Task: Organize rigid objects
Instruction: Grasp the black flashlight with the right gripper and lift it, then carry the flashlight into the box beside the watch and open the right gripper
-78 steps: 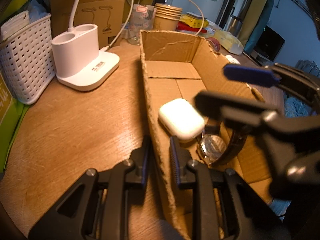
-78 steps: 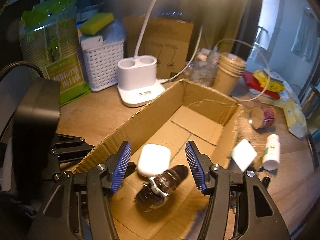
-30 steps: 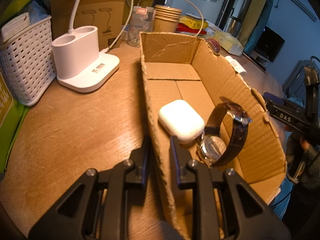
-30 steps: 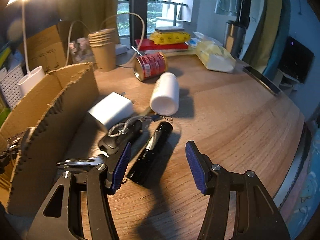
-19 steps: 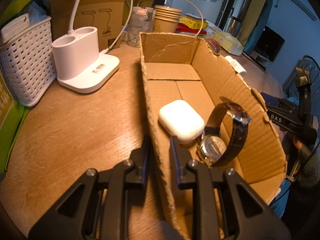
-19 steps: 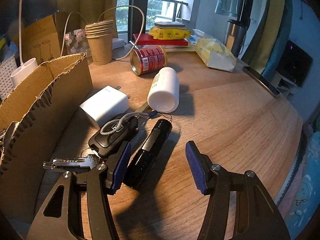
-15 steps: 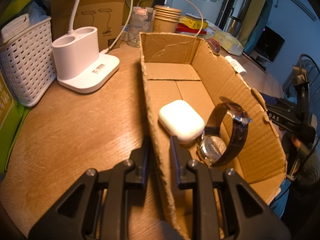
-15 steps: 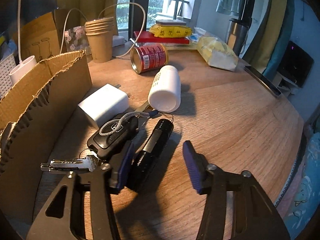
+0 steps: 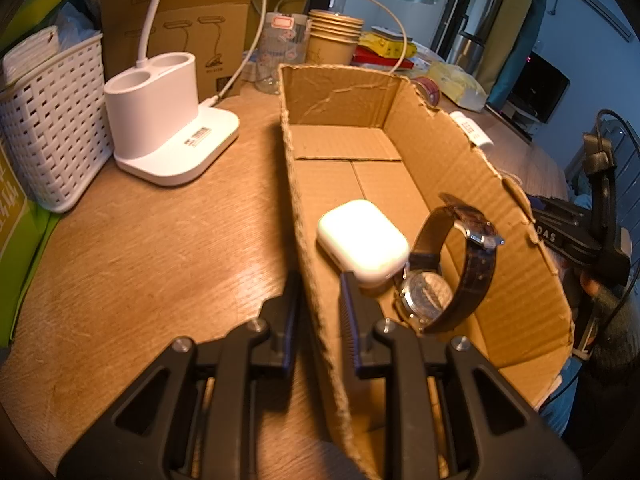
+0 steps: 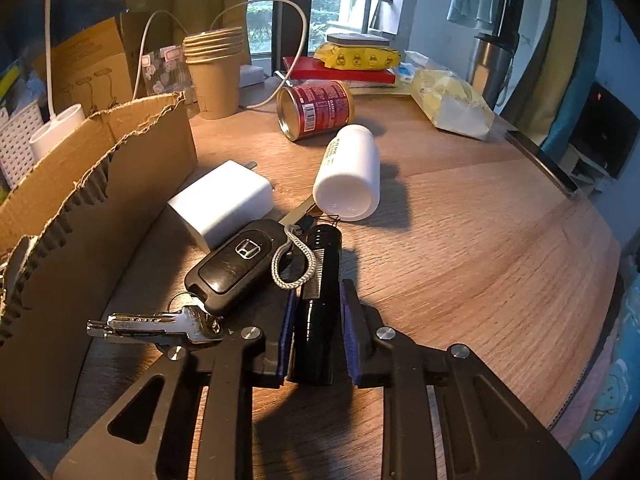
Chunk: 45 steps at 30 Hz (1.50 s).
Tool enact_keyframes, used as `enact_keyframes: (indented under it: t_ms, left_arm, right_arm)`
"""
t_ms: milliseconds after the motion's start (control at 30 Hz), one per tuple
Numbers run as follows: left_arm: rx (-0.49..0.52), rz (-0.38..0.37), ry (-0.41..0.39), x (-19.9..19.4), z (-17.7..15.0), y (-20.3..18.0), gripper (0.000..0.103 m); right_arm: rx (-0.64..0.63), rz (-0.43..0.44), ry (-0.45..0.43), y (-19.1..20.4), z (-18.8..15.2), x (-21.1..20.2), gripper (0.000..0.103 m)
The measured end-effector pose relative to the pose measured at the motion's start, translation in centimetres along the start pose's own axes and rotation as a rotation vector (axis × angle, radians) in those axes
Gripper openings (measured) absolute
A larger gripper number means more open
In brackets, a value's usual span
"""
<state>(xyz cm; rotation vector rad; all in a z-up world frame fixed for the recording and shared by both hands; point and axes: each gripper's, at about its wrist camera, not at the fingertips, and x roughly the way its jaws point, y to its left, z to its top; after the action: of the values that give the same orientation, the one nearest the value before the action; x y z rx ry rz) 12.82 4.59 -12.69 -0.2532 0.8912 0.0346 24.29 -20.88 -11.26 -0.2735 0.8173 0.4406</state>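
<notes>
My left gripper (image 9: 318, 300) is shut on the near side wall of the open cardboard box (image 9: 344, 92). Inside the box lie a white earbud case (image 9: 362, 238) and a brown-strapped wristwatch (image 9: 452, 276). In the right wrist view, my right gripper (image 10: 316, 320) has its jaws closing on a black flashlight (image 10: 320, 264) that lies on the table, and both blue pads touch its sides. Beside the flashlight are a black car key (image 10: 236, 264) with metal keys (image 10: 152, 326), a white charger (image 10: 222, 200) and a white bottle (image 10: 350, 172) on its side.
A red can (image 10: 316, 110) lies tipped behind the bottle, near stacked paper cups (image 10: 216, 76). A white lamp base (image 9: 160, 120) and a white basket (image 9: 48, 120) stand left of the box. A yellow packet (image 10: 452, 104) and a phone (image 10: 540, 164) lie near the table's right edge.
The right gripper's jaws have drawn in from wide apart to pressing on the black flashlight. The left gripper and the box have not moved.
</notes>
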Motion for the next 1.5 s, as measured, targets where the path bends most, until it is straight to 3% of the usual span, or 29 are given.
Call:
enact_keyframes:
  t_ms: [200,667,1500]
  left_arm:
    - [0.000,0.000,0.000,0.0,0.0,0.0,0.021]
    - [0.000,0.000,0.000,0.0,0.0,0.0,0.021]
    - [0.000,0.000,0.000,0.0,0.0,0.0,0.021]
  right_arm:
    - [0.046,0.019,-0.030,-0.8,-0.1,-0.7,0.022]
    - [-0.001,0.005,-0.126,1.0,1.0,-5.0,0.021]
    - [-0.104,0.123,-0.266,6.3,2.6,-11.3,0.022]
